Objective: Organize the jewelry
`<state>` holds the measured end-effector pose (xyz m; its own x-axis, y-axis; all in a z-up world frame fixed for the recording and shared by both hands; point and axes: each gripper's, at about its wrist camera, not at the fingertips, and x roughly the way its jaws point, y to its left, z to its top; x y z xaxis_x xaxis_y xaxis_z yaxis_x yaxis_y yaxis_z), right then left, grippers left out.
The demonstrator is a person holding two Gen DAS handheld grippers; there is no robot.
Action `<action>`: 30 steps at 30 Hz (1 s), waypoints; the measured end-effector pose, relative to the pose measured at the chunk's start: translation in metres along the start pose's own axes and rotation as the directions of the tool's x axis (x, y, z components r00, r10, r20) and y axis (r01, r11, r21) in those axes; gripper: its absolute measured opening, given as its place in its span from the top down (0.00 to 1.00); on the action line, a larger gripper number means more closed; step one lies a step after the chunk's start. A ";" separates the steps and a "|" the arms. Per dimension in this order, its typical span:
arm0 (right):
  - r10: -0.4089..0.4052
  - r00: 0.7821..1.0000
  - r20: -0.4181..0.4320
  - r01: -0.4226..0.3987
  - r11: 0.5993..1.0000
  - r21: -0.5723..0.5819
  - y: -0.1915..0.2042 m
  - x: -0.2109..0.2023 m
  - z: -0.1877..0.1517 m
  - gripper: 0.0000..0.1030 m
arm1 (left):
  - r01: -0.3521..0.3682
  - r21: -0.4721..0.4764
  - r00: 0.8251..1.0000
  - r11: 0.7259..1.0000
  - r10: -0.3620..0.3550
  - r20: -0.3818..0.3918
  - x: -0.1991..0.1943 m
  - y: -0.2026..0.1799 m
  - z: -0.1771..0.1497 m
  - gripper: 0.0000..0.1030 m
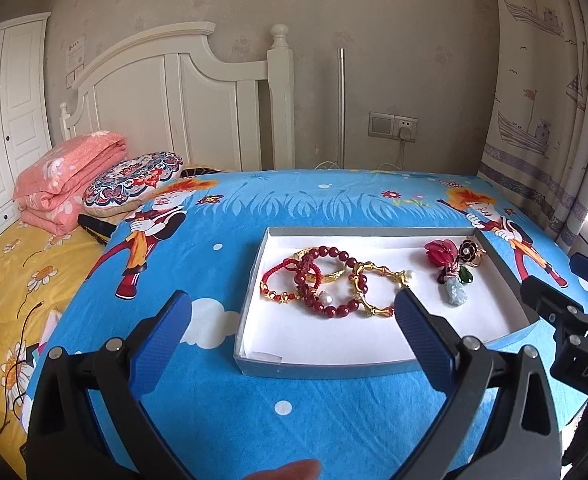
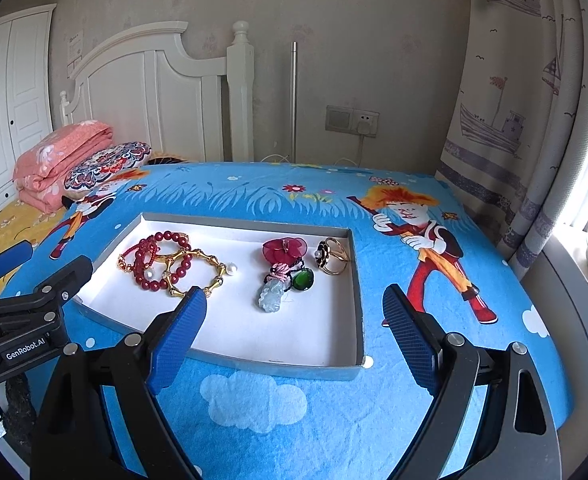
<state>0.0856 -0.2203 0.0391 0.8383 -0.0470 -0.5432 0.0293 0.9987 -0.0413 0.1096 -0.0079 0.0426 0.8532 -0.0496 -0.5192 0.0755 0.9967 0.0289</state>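
Note:
A shallow grey box with a white floor [image 1: 254,264] [image 2: 357,280] lies on the blue cartoon cloth. On its left lie tangled red bead bracelets [image 1: 329,280] [image 2: 162,256] and gold bracelets [image 1: 373,280] [image 2: 198,268]. On its right lie a red flower brooch [image 1: 439,250] [image 2: 284,249], a pale jade pendant [image 1: 455,292] [image 2: 270,294], a green stone [image 2: 302,280] and a black-flower gold ring [image 1: 469,252] [image 2: 331,258]. My left gripper [image 1: 294,316] is open and empty in front of the box's near-left part. My right gripper [image 2: 294,314] is open and empty, over the box's near-right corner.
The blue cloth [image 1: 222,400] covers a raised surface beside a bed with a yellow sheet [image 1: 10,280], a pink folded quilt [image 1: 66,176] and a patterned cushion [image 1: 134,176]. A white headboard [image 1: 182,92], a wall socket [image 1: 393,124] and curtains [image 1: 549,120] stand behind.

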 end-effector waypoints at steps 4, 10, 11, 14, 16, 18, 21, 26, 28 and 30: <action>-0.001 1.000 0.000 0.001 1.000 0.005 -0.001 -0.001 -0.001 0.18 | 0.006 -0.010 1.000 1.000 -0.006 -0.003 0.000 0.001 0.000 0.05; -0.004 1.000 -0.001 0.004 1.000 0.007 -0.002 -0.001 -0.001 0.18 | 0.005 0.001 1.000 1.000 -0.005 0.007 -0.002 -0.002 0.000 0.05; -0.005 1.000 -0.002 0.005 1.000 0.008 -0.002 -0.001 -0.001 0.18 | 0.003 0.004 1.000 1.000 -0.003 0.008 -0.002 -0.002 0.000 0.05; -0.009 1.000 -0.001 0.009 1.000 0.005 -0.002 -0.002 -0.002 0.18 | 0.005 0.003 1.000 1.000 -0.005 0.005 -0.002 -0.003 0.000 0.05; -0.007 1.000 -0.002 0.007 1.000 0.006 -0.001 -0.002 -0.002 0.18 | 0.005 0.002 1.000 1.000 -0.005 0.004 -0.002 -0.003 0.000 0.05; -0.008 1.000 0.000 0.008 1.000 0.006 -0.001 -0.002 -0.002 0.18 | 0.006 0.000 1.000 1.000 -0.006 0.002 -0.002 -0.003 0.000 0.05; -0.008 1.000 0.004 0.007 1.000 0.009 -0.002 -0.003 -0.001 0.18 | 0.001 -0.003 1.000 1.000 -0.001 -0.004 0.000 -0.003 0.000 0.05; -0.007 1.000 0.009 0.007 1.000 0.007 -0.001 -0.004 -0.001 0.18 | 0.011 -0.004 1.000 1.000 -0.011 -0.003 0.000 -0.003 -0.001 0.05; -0.008 1.000 0.006 0.007 1.000 0.007 -0.001 -0.005 -0.001 0.18 | 0.010 -0.002 1.000 1.000 -0.010 0.000 -0.001 -0.003 -0.001 0.05; -0.007 1.000 0.007 0.007 1.000 0.007 -0.001 -0.005 -0.001 0.18 | 0.013 0.000 1.000 1.000 -0.013 0.002 -0.002 -0.003 -0.001 0.05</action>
<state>0.0805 -0.2211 0.0412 0.8416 -0.0541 -0.5374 0.0390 0.9985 -0.0394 0.1075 -0.0111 0.0425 0.8532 -0.0623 -0.5179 0.0863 0.9960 0.0224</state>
